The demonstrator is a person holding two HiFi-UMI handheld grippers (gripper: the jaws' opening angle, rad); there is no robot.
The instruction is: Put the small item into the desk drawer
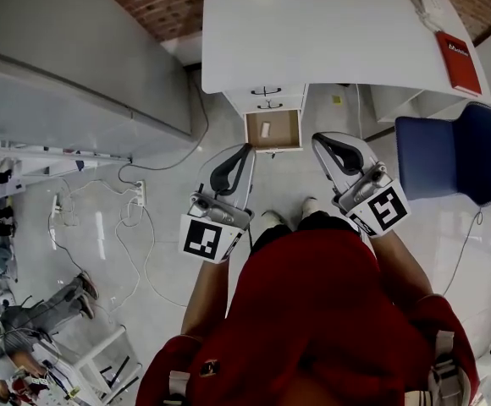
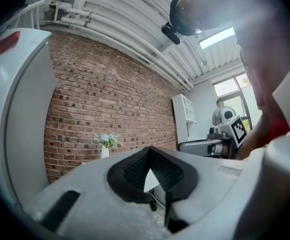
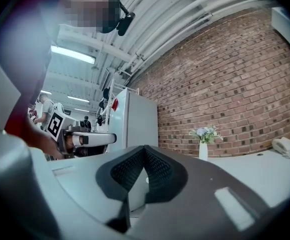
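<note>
Small item [image 1: 264, 129] lies inside open drawer [image 1: 273, 147], 1 o'clock from nearer left gripper [image 1: 245, 150]; it and right gripper [image 1: 317, 140] closed tight, empty.

Head view looks down; both gripper views face one brick wall [image 2: 110, 99].

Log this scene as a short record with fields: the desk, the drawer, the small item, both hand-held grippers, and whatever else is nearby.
Desk: white desk against a brick wall
Drawer: wood-lined desk drawer, lowest of the stack, pulled open
Item: small white item lying inside the drawer
Left hand-held gripper: jaws shut, empty, held short of the drawer
Right hand-held gripper: jaws shut, empty, right of the drawer
Nearby: blue chair at the right; red book on the desk
Status: item in, drawer not yet closed
</note>
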